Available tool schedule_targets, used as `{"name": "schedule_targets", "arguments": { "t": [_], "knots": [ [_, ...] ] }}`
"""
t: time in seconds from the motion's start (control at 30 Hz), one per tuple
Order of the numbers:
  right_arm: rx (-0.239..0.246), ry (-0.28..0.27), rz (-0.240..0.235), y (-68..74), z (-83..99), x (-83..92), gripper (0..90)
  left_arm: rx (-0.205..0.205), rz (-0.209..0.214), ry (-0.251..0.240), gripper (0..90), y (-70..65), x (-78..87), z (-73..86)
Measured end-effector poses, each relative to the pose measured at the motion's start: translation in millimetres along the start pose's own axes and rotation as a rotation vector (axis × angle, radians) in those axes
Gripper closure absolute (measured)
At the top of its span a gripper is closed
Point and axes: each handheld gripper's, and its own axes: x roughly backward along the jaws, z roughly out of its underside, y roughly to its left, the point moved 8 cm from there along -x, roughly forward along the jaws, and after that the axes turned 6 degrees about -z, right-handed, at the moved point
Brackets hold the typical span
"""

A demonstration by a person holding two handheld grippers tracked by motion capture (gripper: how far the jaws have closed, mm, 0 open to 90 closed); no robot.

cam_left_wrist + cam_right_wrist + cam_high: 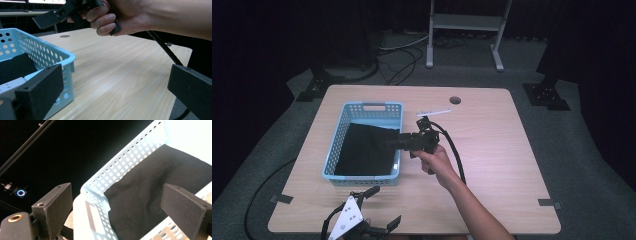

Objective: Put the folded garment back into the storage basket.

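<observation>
We are holding the right tool (398,142) over the basket, jaws spread wide and empty.

Its jaws are pointing across the basket's (339,129) right rim, with the black cloth (363,148) lying flat inside the basket on the desk (492,150), one edge riding up the perforated wall. For a clean pick, we judge it best to be lowering the tool until both pads are straddling a fold near the cloth's middle, keeping clear of the blue rim, then closing firmly. The left tool (377,210) is waiting at the desk's near edge, jaws likewise apart and gripping nothing, well clear of the basket's front wall.
</observation>
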Motion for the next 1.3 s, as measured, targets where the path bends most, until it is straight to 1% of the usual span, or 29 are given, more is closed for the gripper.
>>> {"name": "schedule_targets", "arguments": {
  "t": [0.13,0.2,0.3,0.43,0.7,1.3],
  "knots": [
    [-0.012,-0.010,-0.003,-2.0,2.8,4.4,9.7,-0.003,-0.001,0.001,0.0,0.0,-0.2,0.2],
    [-0.022,-0.007,0.000,-2.7,4.2,5.9,4.4,-0.002,0.000,0.001,0.0,-0.3,-0.4,0.4],
    [-0.017,-0.001,0.007,-3.3,5.8,7.9,4.1,-0.004,-0.001,0.002,0.0,-0.4,-0.6,0.6],
    [-0.019,-0.008,0.003,-3.1,6.0,10.8,3.5,-0.004,-0.001,0.003,0.0,-0.5,-0.7,0.8],
    [-0.014,-0.005,-0.004,-2.4,7.9,15.4,2.7,-0.006,0.000,0.004,0.0,-0.8,-0.9,1.0],
    [-0.015,-0.017,0.014,-6.1,15.2,32.0,2.7,-0.009,-0.001,0.010,0.0,-0.9,-1.6,2.2]
  ]
}}
